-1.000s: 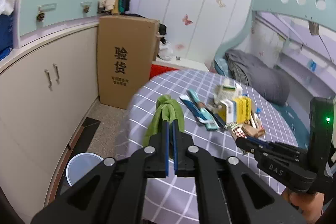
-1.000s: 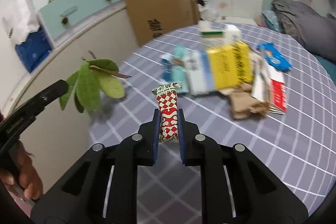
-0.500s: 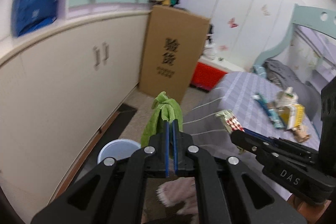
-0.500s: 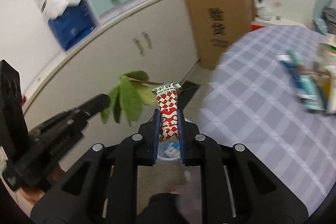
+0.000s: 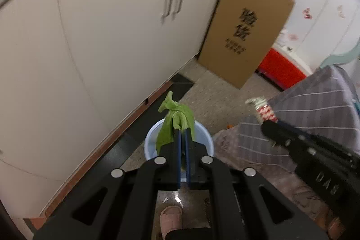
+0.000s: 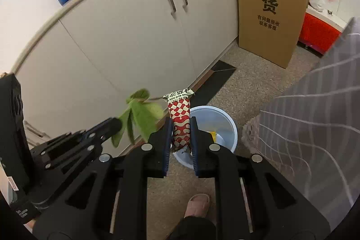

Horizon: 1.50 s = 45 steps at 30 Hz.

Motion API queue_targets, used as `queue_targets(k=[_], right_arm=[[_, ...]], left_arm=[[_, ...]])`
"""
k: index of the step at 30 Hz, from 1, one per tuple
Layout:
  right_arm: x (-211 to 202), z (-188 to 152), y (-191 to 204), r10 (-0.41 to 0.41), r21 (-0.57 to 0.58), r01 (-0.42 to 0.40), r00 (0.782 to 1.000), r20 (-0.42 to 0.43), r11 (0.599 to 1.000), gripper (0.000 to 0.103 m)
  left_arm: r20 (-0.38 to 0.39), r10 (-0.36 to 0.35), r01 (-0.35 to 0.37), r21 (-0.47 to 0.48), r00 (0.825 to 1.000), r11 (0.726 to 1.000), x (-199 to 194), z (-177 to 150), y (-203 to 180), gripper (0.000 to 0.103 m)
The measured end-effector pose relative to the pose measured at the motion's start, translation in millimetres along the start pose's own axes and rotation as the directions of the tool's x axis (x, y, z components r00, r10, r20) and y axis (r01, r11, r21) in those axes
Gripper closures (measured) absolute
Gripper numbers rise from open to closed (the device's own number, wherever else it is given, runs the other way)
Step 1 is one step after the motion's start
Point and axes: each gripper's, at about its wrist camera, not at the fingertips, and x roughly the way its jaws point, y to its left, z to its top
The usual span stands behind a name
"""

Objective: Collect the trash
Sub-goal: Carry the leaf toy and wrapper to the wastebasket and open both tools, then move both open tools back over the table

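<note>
Both grippers have been swung from the grey checked bench to above the pale blue plastic bin [image 6: 216,118], where green leaves [image 5: 177,118] are pinched in the left gripper [image 5: 182,138] and the red-and-cream checkered wrapper [image 6: 180,125] sits between the right gripper's [image 6: 181,138] opening jaws, neither yet dropped.

Left gripper [image 5: 183,134] w/ leaves [image 5: 174,120] over bin [image 5: 149,138].

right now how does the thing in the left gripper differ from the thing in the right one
The leafy sprig is plain green and limp; the snack wrapper is red-and-cream checkered with print. The left gripper is shut tight on the sprig; the right gripper is opening, with the wrapper between its fingers. Both hang over the pale blue bin.
</note>
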Motion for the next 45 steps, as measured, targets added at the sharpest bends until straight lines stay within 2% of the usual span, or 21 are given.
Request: queue_targets(k=[2, 3, 4, 5, 13, 16, 23, 28, 32, 35, 37, 39, 45], right_arm=[[16, 3, -2, -0.007, -0.003, 0.007, 1.0, 0.0, 1.0, 0.079], [28, 4, -3, -0.016, -0.002, 0.016, 1.0, -0.004, 1.0, 0.067], [36, 4, -5, -0.021, 0.004, 0.022, 1.0, -0.01, 1.0, 0.046], [43, 4, -7, -0.026, 0.013, 0.026, 1.0, -0.017, 1.0, 0.041], [69, -12, -25, -0.055, 0.056, 0.06, 0.995, -0.082, 0.997, 0.041], [72, -18, -29, -0.091, 0.062, 0.097, 0.992, -0.087, 0.993, 0.035], [71, -25, -43, -0.132, 0.099, 0.141, 0.987, -0.093, 0.985, 0.035], [55, -23, -52, -0.179, 0.132, 0.18, 0.984, -0.023, 0.975, 0.035], [42, -19, -60, -0.192, 0.164, 0.185, 0.981, 0.028, 0.969, 0.035], [34, -17, -63, -0.197, 0.179, 0.185, 0.979, 0.049, 0.966, 0.035], [32, -17, -67, -0.213, 0.185, 0.202, 0.976, 0.046, 0.962, 0.035], [29, -19, -69, -0.195, 0.196, 0.184, 0.98, 0.04, 0.963, 0.035], [26, -19, -59, -0.184, 0.184, 0.175, 0.982, 0.034, 0.967, 0.035]], left_arm=[[-0.022, 0.025, -0.025, -0.007, 0.999, 1.0, 14, 0, 9, 0.1], [-0.031, 0.03, -0.03, -0.008, 0.999, 1.0, 19, 0, 10, 0.1], [-0.041, 0.033, -0.033, -0.011, 0.999, 0.999, 24, 0, 13, 0.1], [-0.054, 0.032, -0.033, -0.014, 0.998, 0.999, 30, 0, 15, 0.1], [-0.111, 0.033, -0.033, -0.001, 0.993, 0.999, 57, -8, 15, 0.1], [-0.132, 0.03, -0.029, 0.011, 0.991, 1.0, 64, -13, 11, 0.1], [-0.163, 0.019, -0.011, 0.047, 0.986, 0.999, 83, -15, -10, 0.1], [-0.168, 0.013, 0.0, 0.079, 0.986, 0.997, 93, -6, -27, 0.1], [-0.136, -0.009, 0.022, 0.094, 0.991, 0.995, 90, 9, -41, 0.099], [-0.121, -0.023, 0.035, 0.103, 0.992, 0.994, 88, 16, -48, 0.089], [-0.124, 0.014, 0.001, 0.123, 0.992, 0.992, 90, 17, -51, 0.062], [-0.111, 0.035, -0.022, 0.12, 0.993, 0.993, 87, 17, -47, 0.049], [-0.11, 0.035, -0.026, 0.08, 0.993, 0.996, 72, 9, -35, 0.046]])
